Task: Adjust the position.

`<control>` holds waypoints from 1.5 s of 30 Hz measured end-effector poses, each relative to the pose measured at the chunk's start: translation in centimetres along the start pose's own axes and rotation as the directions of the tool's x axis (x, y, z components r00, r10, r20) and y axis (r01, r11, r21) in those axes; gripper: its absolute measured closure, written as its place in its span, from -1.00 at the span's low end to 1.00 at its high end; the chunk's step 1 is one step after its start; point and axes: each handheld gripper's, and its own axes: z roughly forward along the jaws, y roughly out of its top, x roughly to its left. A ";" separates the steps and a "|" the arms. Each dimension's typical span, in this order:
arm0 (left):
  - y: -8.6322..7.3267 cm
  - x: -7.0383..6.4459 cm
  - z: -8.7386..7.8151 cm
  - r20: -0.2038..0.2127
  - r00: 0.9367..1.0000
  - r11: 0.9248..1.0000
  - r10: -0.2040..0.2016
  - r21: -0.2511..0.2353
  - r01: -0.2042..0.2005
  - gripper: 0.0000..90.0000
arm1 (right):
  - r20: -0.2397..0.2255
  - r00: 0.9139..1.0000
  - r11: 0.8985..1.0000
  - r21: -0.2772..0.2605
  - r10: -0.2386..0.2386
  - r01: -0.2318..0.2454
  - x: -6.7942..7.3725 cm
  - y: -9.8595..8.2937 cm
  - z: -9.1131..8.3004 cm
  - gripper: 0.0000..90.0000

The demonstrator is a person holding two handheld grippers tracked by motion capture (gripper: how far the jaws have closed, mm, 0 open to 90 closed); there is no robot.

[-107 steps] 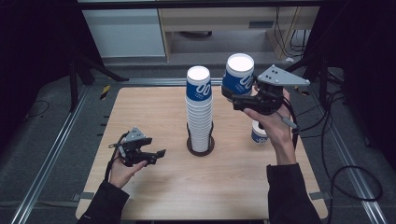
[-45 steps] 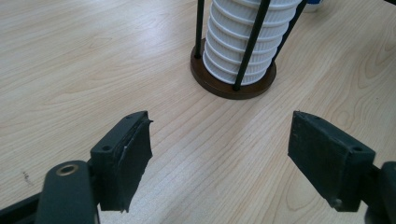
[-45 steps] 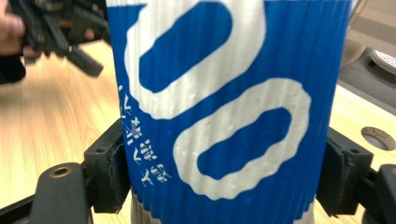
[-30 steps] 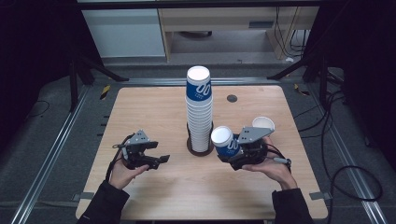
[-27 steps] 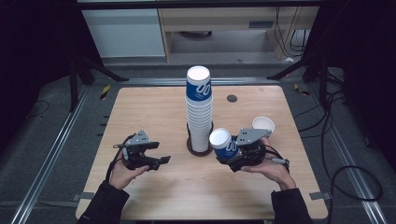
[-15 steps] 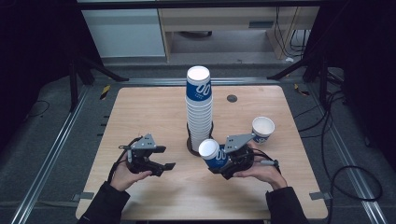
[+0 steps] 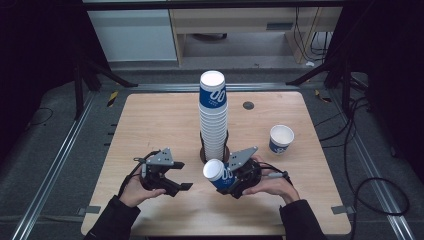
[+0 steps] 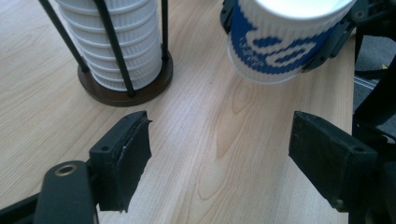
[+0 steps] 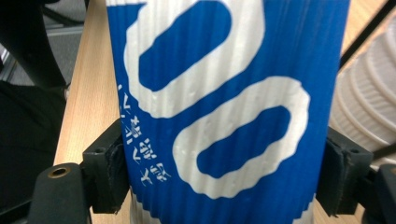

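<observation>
On my high view, the wooden table carries a tall stack of white cups, topmost one blue-banded, seated upright in a black wire holder on a round dark base near the table centre. A single blue-and-white cup stands upright, mouth up, well apart to the stack's right. A small dark disc sits behind the stack. I see metal rails flanking the table, cables on the floor at right, and a pale cabinet beyond

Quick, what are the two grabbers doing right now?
Left gripper: open, holding nothing.
Right gripper: shut on the blue paper cup.
</observation>
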 end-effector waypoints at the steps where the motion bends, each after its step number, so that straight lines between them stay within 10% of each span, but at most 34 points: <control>1: 0.0 -0.1 0.0 0.008 1.000 1.000 0.002 0.002 -0.002 -0.56 | -0.003 1.000 1.000 0.005 -0.004 0.004 0.0 0.1 0.2 -0.54; 45: 1.4 -2.3 3.0 0.117 0.989 0.992 0.089 0.079 -0.098 -0.54 | -0.074 0.989 0.984 0.115 -0.126 0.134 1.8 2.5 4.8 -0.54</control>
